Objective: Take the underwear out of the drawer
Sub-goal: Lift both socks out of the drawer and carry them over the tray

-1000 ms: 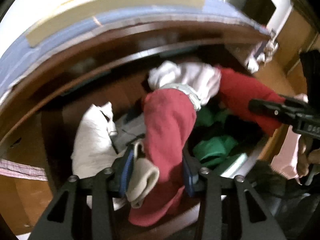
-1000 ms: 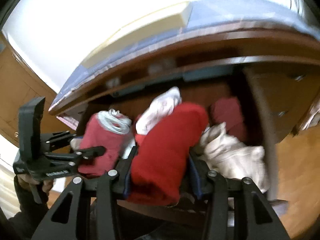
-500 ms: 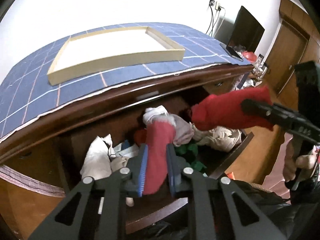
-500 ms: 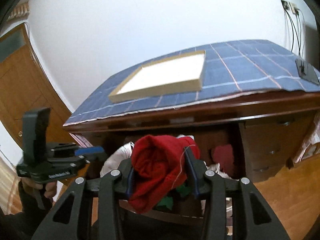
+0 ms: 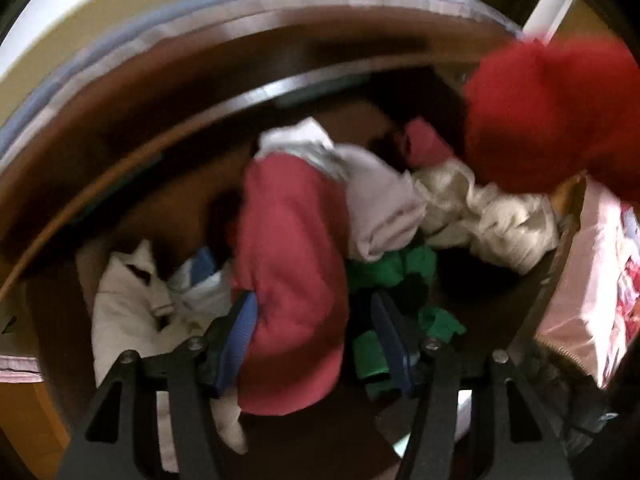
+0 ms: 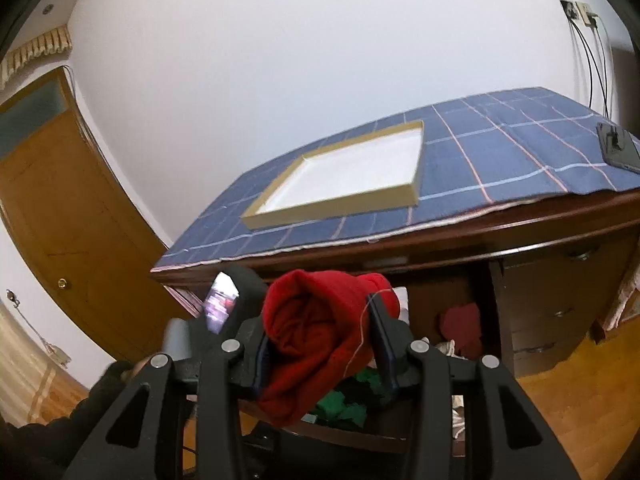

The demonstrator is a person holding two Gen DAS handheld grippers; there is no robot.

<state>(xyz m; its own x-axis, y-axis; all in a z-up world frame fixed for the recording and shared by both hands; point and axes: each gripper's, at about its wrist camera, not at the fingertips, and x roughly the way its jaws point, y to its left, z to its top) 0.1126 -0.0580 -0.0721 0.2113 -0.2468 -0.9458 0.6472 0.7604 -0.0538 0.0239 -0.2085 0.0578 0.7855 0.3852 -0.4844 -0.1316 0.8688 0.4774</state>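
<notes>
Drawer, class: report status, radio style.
Right gripper shut on red garment. Left gripper jaws opening round dark-red garment. Drawer cluttered.

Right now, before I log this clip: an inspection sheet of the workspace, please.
Surface: desk under blue checked cloth, shallow tray on it.
Job's things: open drawer of bunched clothes; bright red garment; dull red garment.
Clutter: phone on cloth.
Grippers: right hand-held gripper shut on bright red garment, above the drawer; left hand-held gripper opening around dull red garment.
Cables: several down the wall.
Surroundings: wooden door, wood floor.
</notes>
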